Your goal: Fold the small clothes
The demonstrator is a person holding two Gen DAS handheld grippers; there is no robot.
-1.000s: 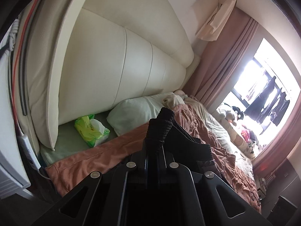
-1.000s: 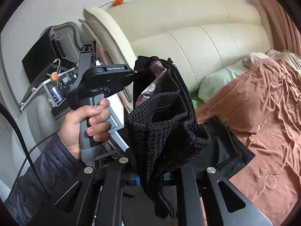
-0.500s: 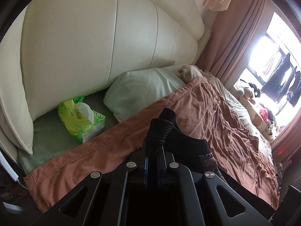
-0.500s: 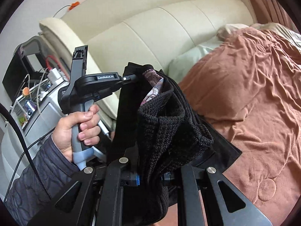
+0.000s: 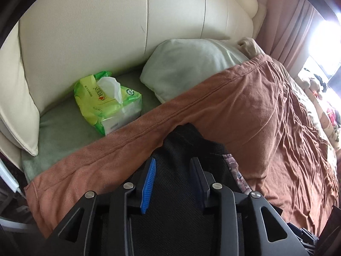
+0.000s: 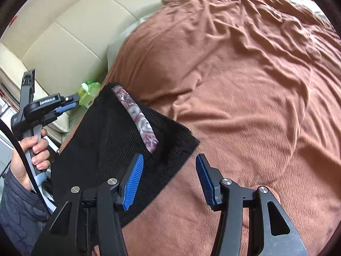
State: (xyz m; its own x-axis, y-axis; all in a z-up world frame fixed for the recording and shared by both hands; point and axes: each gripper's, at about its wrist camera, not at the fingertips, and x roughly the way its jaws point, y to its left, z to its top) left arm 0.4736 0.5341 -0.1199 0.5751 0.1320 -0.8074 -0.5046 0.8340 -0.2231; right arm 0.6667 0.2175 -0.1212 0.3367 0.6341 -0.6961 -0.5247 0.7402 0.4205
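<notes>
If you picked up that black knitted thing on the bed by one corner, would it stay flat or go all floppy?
Probably floppy: the black knitted garment drapes flat over the brown blanket and follows its bumps. It looks light, since its open mesh knit seems thin. It likely won't slip much, because the fuzzy blanket and rough knit should catch on each other.

Black knit garment (image 6: 110,149), brown blanket (image 6: 245,85)

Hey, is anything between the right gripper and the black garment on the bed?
Nothing visible. The right gripper, its fingers opening, sits right at the edge of the black garment, which lies on the brown blanket.
</notes>
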